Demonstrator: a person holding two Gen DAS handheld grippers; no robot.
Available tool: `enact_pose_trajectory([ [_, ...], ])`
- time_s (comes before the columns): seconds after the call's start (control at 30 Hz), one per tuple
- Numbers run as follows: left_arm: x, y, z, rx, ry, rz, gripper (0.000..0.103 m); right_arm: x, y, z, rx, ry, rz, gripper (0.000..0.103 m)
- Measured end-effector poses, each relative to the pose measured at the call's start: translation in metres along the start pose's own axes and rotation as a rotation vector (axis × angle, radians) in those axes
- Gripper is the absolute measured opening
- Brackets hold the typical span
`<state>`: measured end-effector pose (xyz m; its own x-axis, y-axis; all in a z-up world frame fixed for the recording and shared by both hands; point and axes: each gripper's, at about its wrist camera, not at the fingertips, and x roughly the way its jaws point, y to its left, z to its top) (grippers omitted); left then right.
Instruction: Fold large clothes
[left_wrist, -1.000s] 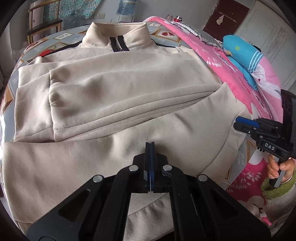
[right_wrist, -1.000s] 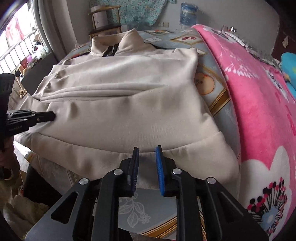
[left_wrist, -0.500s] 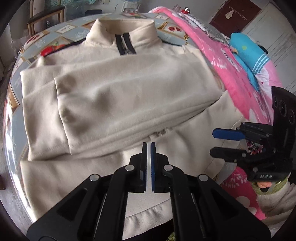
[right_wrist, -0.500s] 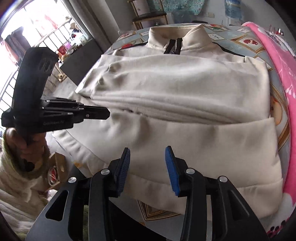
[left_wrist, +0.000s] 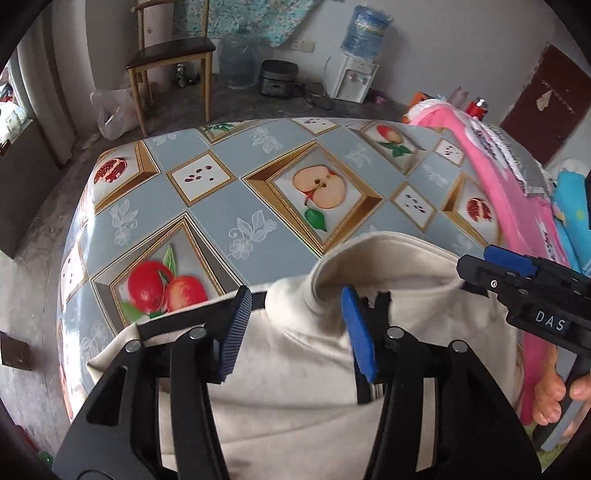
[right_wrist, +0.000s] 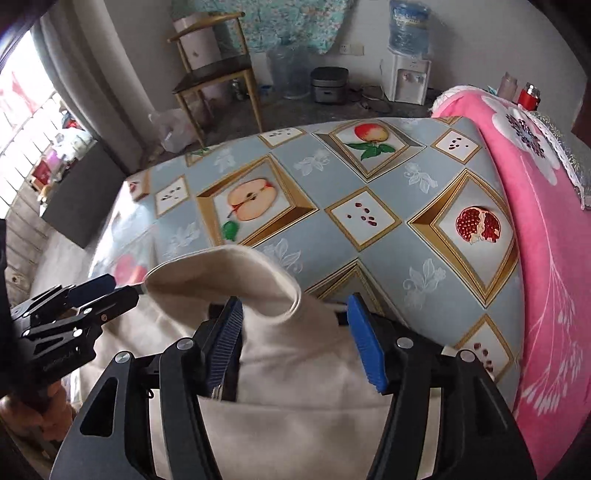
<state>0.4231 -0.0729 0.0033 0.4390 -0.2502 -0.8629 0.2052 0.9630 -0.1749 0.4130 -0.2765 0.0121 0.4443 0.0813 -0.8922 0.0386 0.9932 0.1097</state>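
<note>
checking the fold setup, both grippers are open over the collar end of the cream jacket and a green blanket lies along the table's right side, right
Not quite: the blanket is pink, not green, as the right wrist view shows. The rest holds: left gripper and right gripper are open over the cream jacket at its collar.

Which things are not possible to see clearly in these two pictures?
- Lower part of the beige jacket: both views, covered by the camera's own gripper and cut by the bottom edge, so the fold is not visible.
- Zipper below the collar: hidden behind the left gripper and the right gripper.
- Red bottle label: right wrist view, too small.
- Tablecloth left side: right wrist view, blurred.
</note>
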Motion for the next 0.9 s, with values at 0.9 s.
enact_pose_trajectory([
  [0.9,-0.006,0.006,-0.047,0.192,0.049,-0.136,0.049,0.034,-0.014,-0.081,-0.210,0.264,0.036,0.051],
])
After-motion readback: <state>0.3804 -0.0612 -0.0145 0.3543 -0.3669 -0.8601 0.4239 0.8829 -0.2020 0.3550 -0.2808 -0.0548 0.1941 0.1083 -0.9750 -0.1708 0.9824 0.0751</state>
